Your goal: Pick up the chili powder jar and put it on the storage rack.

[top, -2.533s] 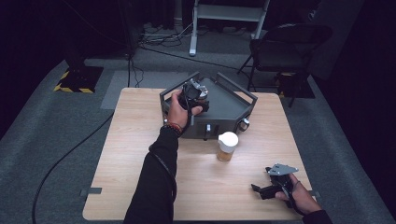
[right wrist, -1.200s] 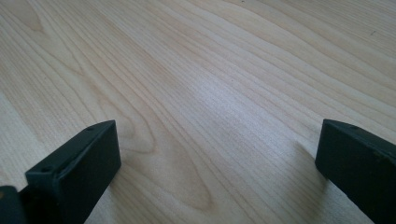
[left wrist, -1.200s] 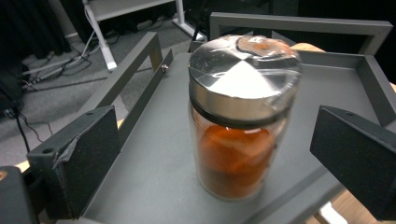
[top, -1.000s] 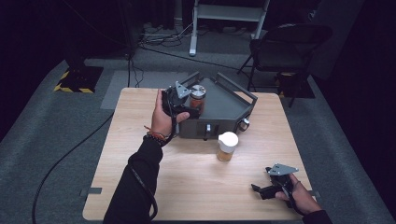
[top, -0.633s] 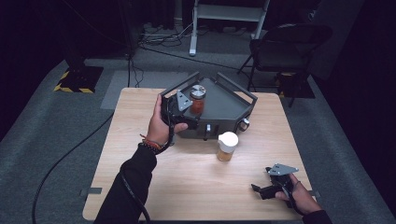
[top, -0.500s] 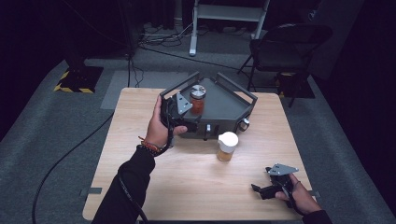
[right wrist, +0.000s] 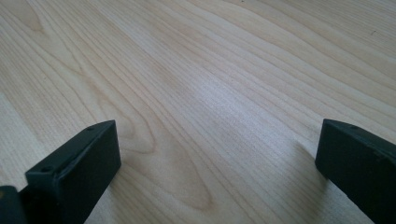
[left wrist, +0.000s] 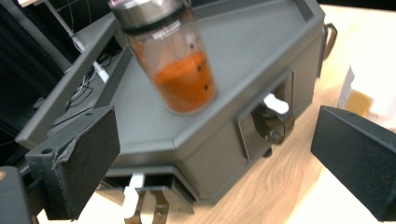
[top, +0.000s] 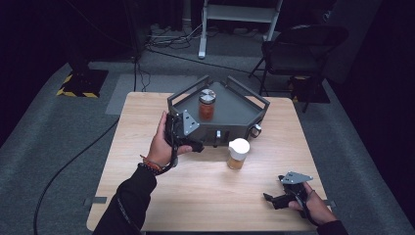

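Our left gripper (top: 183,134) sits left of center in the high view, fingers spread wide and empty, just beside the grey tray (top: 235,115). The jar of orange powder (top: 207,104) stands upright on the tray, above center. Our right gripper (top: 286,193) rests on the tabletop (top: 205,186) at lower right, fingers released. A white-lidded cup (top: 238,153) stands near the tray's front.

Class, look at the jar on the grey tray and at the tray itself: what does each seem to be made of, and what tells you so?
Jar: clear glass or plastic, since the orange contents show through; its lid looks like brushed metal. Grey tray: matte, even grey, probably painted metal or plastic; the look leaves it open.
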The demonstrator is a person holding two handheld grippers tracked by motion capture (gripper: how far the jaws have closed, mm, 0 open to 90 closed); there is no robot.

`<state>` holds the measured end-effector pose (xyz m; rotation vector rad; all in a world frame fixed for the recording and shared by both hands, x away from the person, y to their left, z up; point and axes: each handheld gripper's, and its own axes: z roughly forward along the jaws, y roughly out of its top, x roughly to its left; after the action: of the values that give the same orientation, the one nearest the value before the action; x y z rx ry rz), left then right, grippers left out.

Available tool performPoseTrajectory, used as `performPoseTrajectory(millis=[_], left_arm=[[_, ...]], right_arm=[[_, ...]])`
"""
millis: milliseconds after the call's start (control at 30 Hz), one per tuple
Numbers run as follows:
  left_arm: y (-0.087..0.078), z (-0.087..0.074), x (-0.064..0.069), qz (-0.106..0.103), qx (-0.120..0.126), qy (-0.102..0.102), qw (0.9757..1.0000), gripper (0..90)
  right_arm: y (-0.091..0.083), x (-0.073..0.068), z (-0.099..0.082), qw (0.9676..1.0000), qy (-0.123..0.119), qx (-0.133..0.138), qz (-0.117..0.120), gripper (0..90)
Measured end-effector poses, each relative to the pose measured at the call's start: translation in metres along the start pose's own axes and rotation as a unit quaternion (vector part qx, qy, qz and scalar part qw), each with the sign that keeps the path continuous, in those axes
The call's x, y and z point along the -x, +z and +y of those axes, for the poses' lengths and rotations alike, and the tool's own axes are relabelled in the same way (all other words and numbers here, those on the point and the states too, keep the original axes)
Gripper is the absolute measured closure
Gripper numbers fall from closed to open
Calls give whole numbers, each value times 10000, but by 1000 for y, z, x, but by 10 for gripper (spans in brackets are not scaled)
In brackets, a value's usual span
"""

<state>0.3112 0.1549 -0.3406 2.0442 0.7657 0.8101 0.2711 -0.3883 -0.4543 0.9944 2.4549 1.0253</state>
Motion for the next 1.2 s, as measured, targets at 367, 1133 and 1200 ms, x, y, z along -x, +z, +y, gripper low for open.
performPoseTrajectory(millis=[367,1133,1200], left_arm=[[0,-21,14,-61,-156,225,9996,13],[4,-68,38,-61,-703,494,9963,14],[4,-72,40,-56,-730,469,9962,14]], right_arm=[[0,0,0,10000,-1,1,0,0],[0,0,0,10000,-1,1,0,0],[0,0,0,10000,-1,0,0,0]])
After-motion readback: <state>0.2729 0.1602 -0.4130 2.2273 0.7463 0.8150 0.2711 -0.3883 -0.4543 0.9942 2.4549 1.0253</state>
